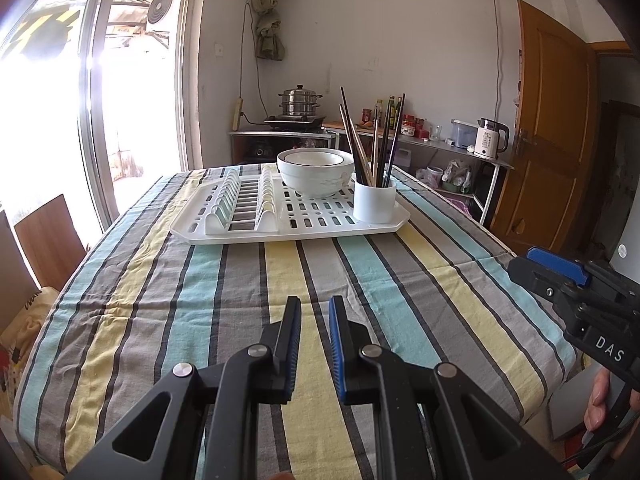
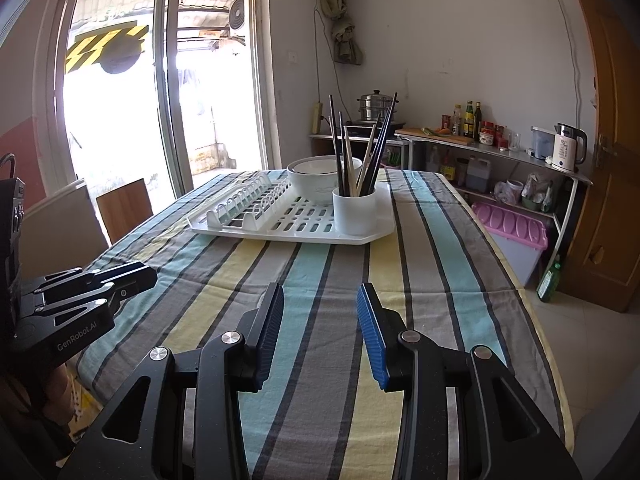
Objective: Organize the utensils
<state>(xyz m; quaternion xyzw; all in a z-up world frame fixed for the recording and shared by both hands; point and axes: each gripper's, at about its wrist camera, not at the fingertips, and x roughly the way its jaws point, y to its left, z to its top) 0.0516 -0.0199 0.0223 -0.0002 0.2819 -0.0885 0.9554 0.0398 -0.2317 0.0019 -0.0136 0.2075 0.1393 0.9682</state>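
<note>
Both claws, left (image 1: 314,312) and right (image 2: 320,300), hang released and empty; chopsticks (image 1: 366,148) at twelve o'clock already fill the cup (image 1: 374,202), so the task looks done.

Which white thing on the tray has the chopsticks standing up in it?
The white cup at the tray's near corner. The chopsticks stand bunched inside it. The white bowl behind it is wider, has a dark rim, and holds no chopsticks.

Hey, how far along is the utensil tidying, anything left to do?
Looks mostly done: the chopsticks stand in the white cup on the drying rack, beside the bowl. Nothing is in hand: left claw and right claw are empty. No loose utensils show on the tablecloth.
</note>
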